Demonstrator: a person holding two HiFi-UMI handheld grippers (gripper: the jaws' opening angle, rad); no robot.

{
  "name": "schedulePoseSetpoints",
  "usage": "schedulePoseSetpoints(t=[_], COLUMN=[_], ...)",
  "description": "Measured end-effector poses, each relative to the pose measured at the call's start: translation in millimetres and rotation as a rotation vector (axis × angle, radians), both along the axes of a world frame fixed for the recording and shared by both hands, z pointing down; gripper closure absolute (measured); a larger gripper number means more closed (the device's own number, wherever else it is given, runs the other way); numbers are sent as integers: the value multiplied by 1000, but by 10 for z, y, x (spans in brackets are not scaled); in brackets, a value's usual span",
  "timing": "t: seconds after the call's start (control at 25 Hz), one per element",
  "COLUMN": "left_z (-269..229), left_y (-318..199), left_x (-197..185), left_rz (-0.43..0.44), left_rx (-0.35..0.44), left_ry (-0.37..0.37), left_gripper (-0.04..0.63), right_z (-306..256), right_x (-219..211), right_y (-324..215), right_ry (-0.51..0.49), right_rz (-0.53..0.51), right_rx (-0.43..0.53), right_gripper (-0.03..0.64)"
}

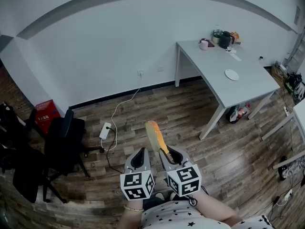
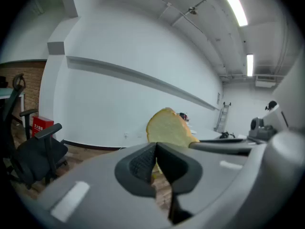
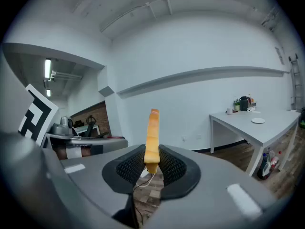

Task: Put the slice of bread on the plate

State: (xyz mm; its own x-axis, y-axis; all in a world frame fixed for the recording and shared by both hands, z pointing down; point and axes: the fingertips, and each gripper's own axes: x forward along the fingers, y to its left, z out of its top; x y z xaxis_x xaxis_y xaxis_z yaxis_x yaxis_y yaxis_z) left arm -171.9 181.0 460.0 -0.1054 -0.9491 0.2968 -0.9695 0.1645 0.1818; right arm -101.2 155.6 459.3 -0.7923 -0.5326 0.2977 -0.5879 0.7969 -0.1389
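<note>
My right gripper (image 1: 167,154) is shut on a slice of bread (image 1: 153,134) that stands upright on its edge between the pads, above the wooden floor. In the right gripper view the bread (image 3: 152,137) shows edge-on, rising out of the gripper (image 3: 151,165). My left gripper (image 1: 138,159) sits just to the left of it, its jaws together with nothing between them. In the left gripper view the bread's face (image 2: 167,128) shows beyond the gripper (image 2: 155,160). A small white plate (image 1: 232,74) lies on the white table (image 1: 212,63) far ahead on the right; the same plate (image 3: 258,120) appears in the right gripper view.
A kettle, a mug (image 1: 204,44) and other small items stand at the table's far end. A black office chair (image 1: 64,142) and a red box (image 1: 45,113) are at the left. A white power strip (image 1: 105,130) and cable lie on the floor.
</note>
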Motion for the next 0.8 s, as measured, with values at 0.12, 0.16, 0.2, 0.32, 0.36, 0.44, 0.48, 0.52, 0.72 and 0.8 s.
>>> schedulePoseSetpoints(t=[0.12, 0.16, 0.2, 0.32, 0.36, 0.44, 0.48, 0.52, 0.72, 0.8], left_z=[32, 47, 63, 100, 103, 102, 109, 122, 207, 222], left_y=[3, 7, 11, 11, 5, -28, -61, -110, -463, -632], left_x=[-84, -97, -103, -134, -153, -174, -171, -161, -72, -41], left_rz=[-7, -5, 0, 17, 21, 33, 43, 53, 110, 123], left_rx=[-2, -4, -7, -19, -22, -21, -20, -20, -37, -38], left_ry=[11, 14, 15, 15, 18, 32, 40, 44, 44, 46], left_gripper=[588, 588, 588, 588, 588, 588, 588, 588, 588, 588], right_z=[36, 52, 68, 115, 123, 129, 134, 140, 193, 217], right_x=[-81, -92, -94, -102, -112, -127, -127, -124, -98, -63], right_y=[10, 20, 30, 30, 20, -11, -35, -71, -362, -521], right_ry=[10, 11, 12, 11, 8, 5, 5, 6, -2, -6], right_rz=[-7, -6, -3, 18, 26, 41, 47, 52, 80, 93], right_rx=[-7, -12, -18, -40, -47, -53, -55, -57, -77, -84], right_gripper=[537, 536, 537, 537, 535, 537, 537, 536, 536, 536])
